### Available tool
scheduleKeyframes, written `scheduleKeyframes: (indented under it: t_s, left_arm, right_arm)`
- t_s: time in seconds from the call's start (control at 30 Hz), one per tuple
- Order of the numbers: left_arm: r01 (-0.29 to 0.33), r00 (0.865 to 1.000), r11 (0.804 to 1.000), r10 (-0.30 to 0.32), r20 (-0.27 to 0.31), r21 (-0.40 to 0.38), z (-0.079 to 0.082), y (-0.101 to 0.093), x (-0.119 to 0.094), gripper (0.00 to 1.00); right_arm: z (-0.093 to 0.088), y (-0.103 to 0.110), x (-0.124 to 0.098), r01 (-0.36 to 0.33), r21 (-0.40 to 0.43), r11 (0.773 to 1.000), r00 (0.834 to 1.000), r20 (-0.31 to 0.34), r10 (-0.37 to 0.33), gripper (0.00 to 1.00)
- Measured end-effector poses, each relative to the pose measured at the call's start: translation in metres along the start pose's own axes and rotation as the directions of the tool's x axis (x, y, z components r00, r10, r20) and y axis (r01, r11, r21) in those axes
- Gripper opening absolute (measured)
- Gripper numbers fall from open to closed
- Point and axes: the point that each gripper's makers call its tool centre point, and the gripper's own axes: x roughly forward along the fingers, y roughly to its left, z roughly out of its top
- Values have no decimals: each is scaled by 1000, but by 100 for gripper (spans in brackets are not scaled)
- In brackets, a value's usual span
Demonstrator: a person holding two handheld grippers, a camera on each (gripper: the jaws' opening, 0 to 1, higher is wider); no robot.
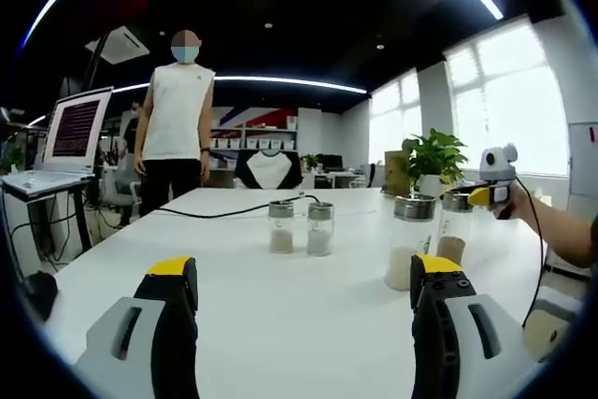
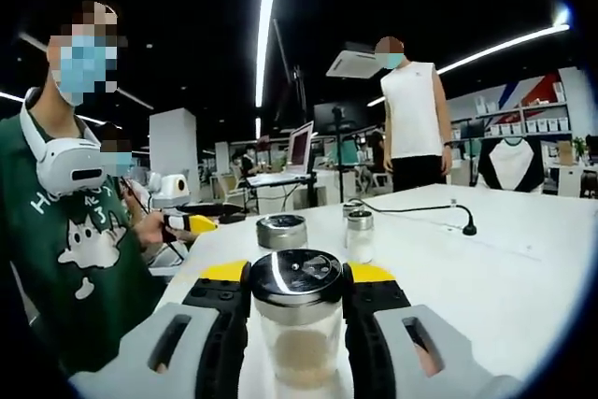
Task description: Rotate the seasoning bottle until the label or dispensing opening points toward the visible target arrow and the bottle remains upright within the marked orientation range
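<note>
Right gripper view: right gripper [image 2: 297, 324] jaws clamp upright seasoning bottle [image 2: 297, 324] on white table [image 2: 523, 268]; left gripper [image 1: 304, 301] jaws wide, empty.

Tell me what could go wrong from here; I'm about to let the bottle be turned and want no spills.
The right gripper pinches the seasoning bottle just under its lid, so the smooth glass might slip or tilt out of upright while turning. A second bottle stands close behind and could be knocked. The left gripper hangs open over the table, so nothing steadies the bottle.
</note>
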Motion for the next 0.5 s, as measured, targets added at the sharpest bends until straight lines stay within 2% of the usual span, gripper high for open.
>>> scheduleKeyframes:
  t_s: [0.23, 0.5]
  left_arm:
    - [5, 1000, 1000, -5, 21, 4, 6, -1, -2, 100]
    - [13, 1000, 1000, -13, 11, 5, 3, -4, 0, 100]
  right_arm:
    - [0, 0, 1, 56, 7, 998, 998, 2, -56, 37]
    - [0, -3, 1, 131, 3, 991, 991, -10, -131, 37]
